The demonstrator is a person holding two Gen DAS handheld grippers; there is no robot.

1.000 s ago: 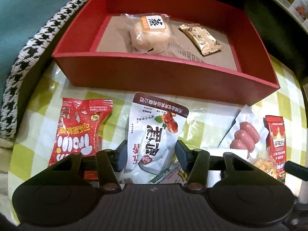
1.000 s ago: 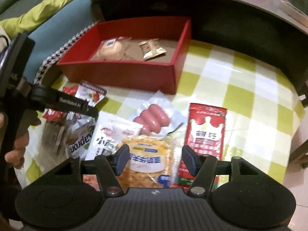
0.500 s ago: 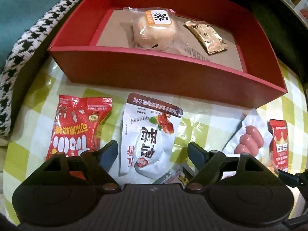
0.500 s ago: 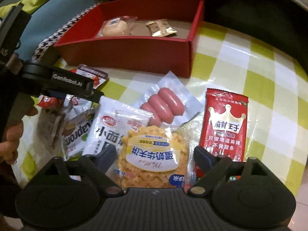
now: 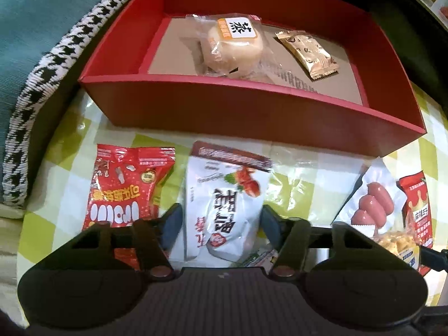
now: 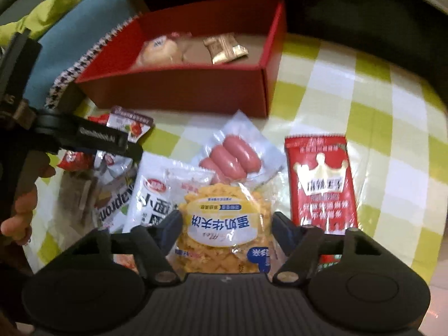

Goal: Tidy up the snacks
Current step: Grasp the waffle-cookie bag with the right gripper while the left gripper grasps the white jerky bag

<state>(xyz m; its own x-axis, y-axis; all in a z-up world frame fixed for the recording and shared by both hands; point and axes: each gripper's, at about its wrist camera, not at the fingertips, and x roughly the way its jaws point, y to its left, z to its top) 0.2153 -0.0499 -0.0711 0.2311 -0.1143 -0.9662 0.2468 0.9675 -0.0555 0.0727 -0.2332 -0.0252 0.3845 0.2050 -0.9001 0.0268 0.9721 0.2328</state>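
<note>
Both jaws have just closed in: my left gripper [image 5: 221, 221] now clamps the white snack pouch [image 5: 224, 207], my right gripper [image 6: 226, 224] clamps the yellow egg-crisp packet [image 6: 224, 224]. Each still lies on the desk [image 6: 364, 84], with the red box [image 5: 252, 117] at twelve o'clock, so I judge lifting comes next.

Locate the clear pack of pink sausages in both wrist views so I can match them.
Left wrist view: sausage pack at the right edge, below the red box's near right corner.
Right wrist view: sausage pack at centre, just in front of the box's front wall.
Shared landmark: the gold sachet inside the box.
</note>
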